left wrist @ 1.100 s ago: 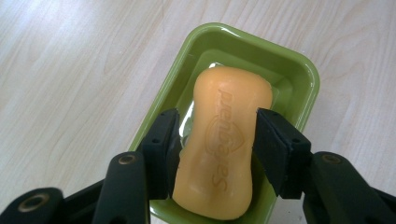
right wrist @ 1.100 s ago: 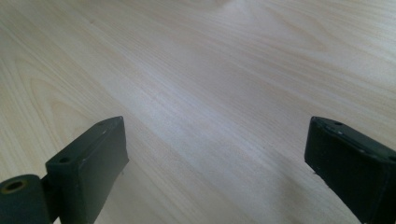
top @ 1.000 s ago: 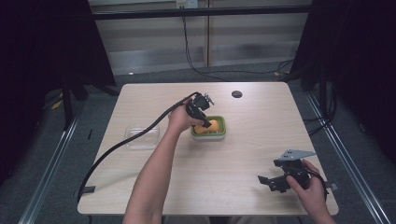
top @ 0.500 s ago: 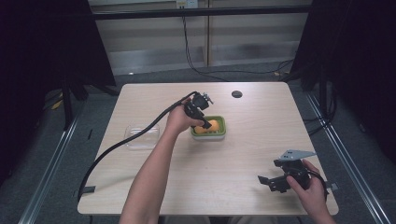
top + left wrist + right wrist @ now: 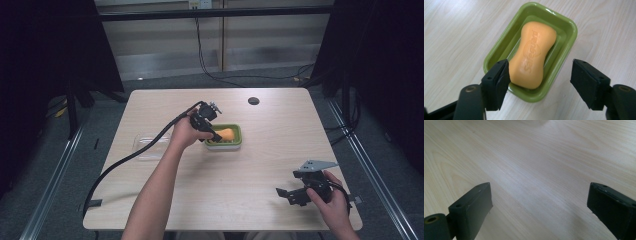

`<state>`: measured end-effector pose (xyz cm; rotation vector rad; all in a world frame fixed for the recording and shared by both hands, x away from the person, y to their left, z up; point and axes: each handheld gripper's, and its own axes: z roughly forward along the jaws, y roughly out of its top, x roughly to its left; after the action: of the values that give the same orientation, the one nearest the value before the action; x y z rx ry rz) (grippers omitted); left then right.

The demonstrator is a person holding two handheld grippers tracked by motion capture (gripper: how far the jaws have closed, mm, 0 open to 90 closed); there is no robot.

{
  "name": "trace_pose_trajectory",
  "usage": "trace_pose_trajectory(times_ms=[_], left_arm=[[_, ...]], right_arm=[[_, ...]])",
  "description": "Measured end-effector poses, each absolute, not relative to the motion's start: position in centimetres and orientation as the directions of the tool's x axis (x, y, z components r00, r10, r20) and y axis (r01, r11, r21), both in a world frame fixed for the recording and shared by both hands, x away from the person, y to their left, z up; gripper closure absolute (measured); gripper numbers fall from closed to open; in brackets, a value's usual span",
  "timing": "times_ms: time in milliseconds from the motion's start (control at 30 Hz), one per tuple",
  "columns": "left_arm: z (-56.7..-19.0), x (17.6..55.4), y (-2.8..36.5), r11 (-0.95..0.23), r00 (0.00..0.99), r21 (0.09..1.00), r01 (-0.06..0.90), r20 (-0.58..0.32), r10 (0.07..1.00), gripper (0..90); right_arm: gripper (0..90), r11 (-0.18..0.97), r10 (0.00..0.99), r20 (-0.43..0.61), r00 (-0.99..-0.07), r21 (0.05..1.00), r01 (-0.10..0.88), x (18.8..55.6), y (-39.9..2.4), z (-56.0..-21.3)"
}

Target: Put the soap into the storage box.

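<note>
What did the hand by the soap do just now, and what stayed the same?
The left gripper has just been opening its jaws, letting go of the orange soap, which lies in the green dish. The hand drew back slightly. The right gripper, dish and clear lid stayed put.

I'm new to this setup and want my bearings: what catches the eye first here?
An orange soap bar lying in a green dish near the table's middle. The left hand-held gripper hovers over it; its jaws have just been opening, the bar between them but unclamped. The right hand-held gripper rests open near the front right corner.
</note>
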<state>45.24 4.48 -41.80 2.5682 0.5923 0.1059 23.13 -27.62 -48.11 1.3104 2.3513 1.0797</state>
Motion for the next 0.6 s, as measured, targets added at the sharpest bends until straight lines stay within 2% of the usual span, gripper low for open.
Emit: trace_pose_trajectory(times_ms=[600], left_arm=[[-41.5, 43.8, 6.0, -0.768, 0.896, 0.497, 0.405, -0.046, 0.442, 26.1]], right_arm=[[5.7, 0.332, 0.808, 0.132, -0.574, 0.702, 0.63, 23.1, -27.2, -48.1]])
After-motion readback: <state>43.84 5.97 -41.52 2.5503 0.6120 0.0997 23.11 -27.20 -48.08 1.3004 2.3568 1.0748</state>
